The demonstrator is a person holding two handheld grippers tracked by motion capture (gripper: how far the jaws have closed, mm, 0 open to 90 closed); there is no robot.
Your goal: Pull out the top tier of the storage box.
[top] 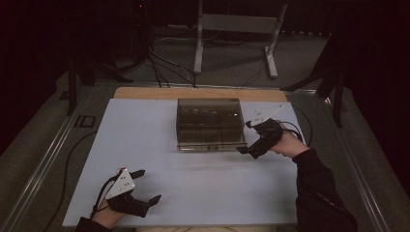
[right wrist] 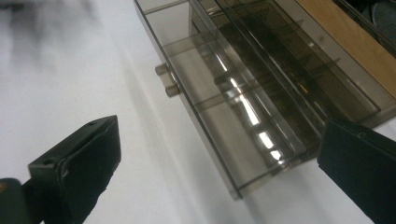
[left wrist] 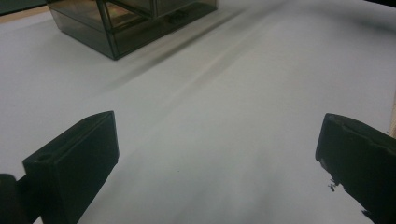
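A smoky clear plastic drawer box [top: 209, 123] stands at the middle back of the white sheet [top: 159, 159]; its lower drawer [right wrist: 219, 126] is pulled out a little, with a small knob [right wrist: 168, 80] on its front. My right gripper [top: 247, 137] hovers open at the box's front right corner, its jaws spread wide either side of the drawer's end [right wrist: 261, 177]. My left gripper [top: 144, 186] rests open near the table's front left, with nothing between its jaws. In the left gripper view the box [left wrist: 126, 23] lies far ahead.
A wooden strip [top: 198, 93] runs along the back edge of the table behind the box. A white metal stand [top: 237, 29] and cables [top: 164, 65] sit on the floor beyond. Bare white sheet spreads between the two grippers.
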